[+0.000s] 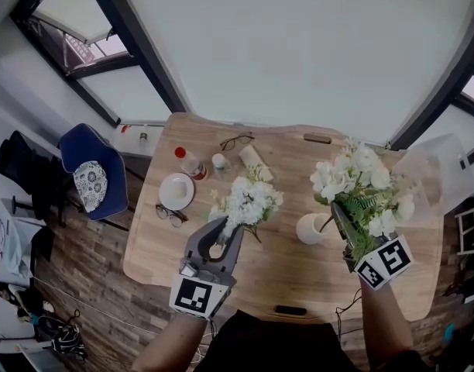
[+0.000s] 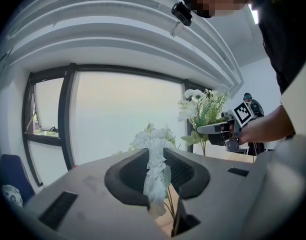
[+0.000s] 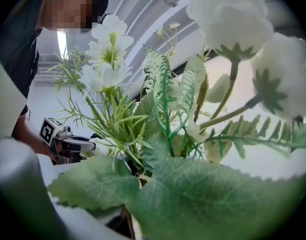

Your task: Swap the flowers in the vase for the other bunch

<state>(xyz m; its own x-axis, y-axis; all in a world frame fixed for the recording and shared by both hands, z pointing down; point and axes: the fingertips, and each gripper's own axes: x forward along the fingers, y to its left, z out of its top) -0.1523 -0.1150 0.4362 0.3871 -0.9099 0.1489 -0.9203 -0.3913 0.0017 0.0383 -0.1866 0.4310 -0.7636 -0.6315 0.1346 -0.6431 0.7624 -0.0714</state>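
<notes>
Two grippers are squeezing flowers: your left gripper (image 1: 229, 231) the white bunch (image 1: 250, 200), your right gripper (image 1: 337, 209) the leafy bunch (image 1: 362, 178) by the vase (image 1: 310, 229).

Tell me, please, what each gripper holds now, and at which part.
The left gripper holds the small white bunch by its lower blossom stalk. The right gripper holds the fern bouquet by its lower stems, among the leaves.
</notes>
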